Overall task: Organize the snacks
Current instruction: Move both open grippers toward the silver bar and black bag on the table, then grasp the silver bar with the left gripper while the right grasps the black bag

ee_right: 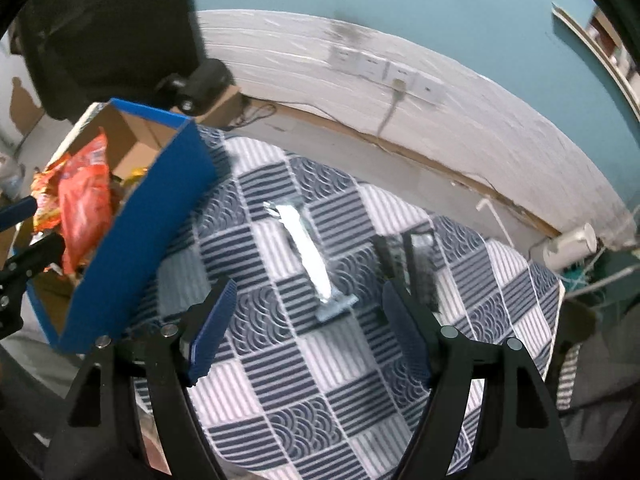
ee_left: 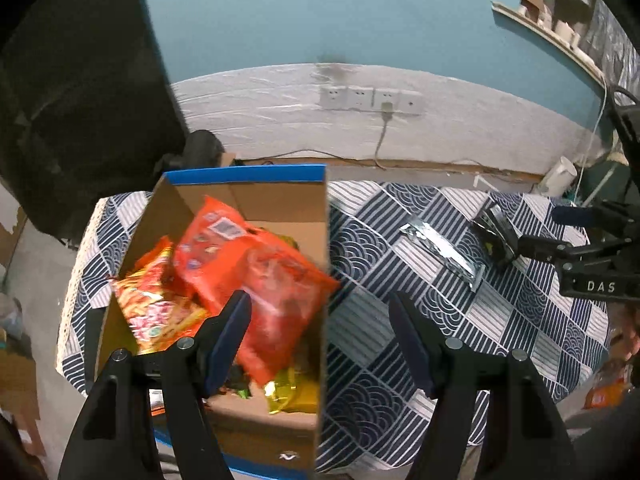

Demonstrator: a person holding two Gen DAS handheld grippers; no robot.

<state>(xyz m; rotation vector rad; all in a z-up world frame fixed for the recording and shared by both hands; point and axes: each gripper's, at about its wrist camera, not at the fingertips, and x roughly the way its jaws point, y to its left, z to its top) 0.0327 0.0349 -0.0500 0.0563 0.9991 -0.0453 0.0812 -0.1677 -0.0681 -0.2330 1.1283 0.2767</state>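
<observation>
Left tool (ee_left: 320, 312) spread, empty, over box (ee_left: 248, 200) holding orange snack bag (ee_left: 256, 264). Right tool (ee_right: 306, 300) spread, empty, above silver packet (ee_right: 308, 256) and dark packet (ee_right: 424, 268) on worktop (ee_right: 320, 380).

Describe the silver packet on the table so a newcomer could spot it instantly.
Start at the blue cardboard box of snacks on the patterned tablecloth. On the cloth beside it lies the silver packet, long and shiny; its neighbour, the dark packet, is black.
</observation>
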